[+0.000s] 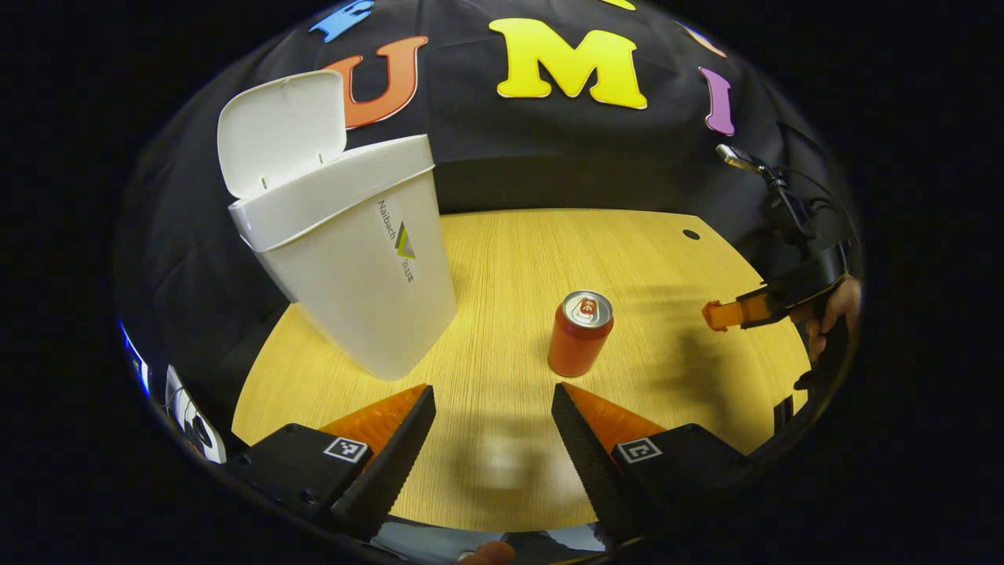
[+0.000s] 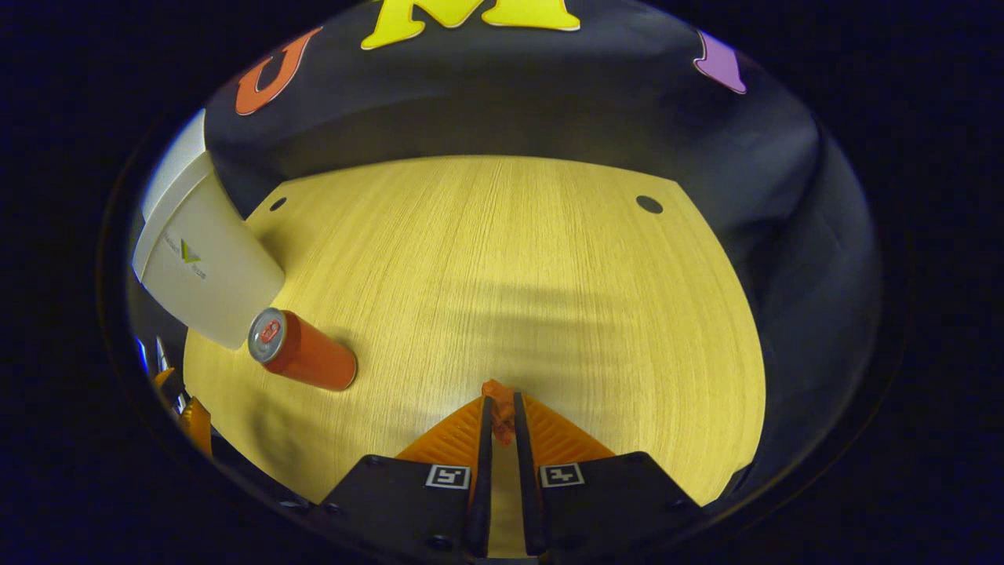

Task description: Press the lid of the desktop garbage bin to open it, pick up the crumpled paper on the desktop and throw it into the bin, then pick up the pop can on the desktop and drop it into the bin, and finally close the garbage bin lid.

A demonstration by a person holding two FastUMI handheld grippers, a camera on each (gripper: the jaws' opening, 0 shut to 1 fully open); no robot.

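Left gripper (image 1: pixel 492 408) gapes wide, empty; can (image 1: pixel 580 333) upright just ahead, open-lidded bin (image 1: pixel 353 259) ahead-left. Right gripper (image 2: pixel 502 408) is nearly closed, holding nothing.

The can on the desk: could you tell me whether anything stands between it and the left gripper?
Nothing visible does. The can stands upright on bare table just ahead of the open left gripper, and the bin, lid up, sits off to one side.
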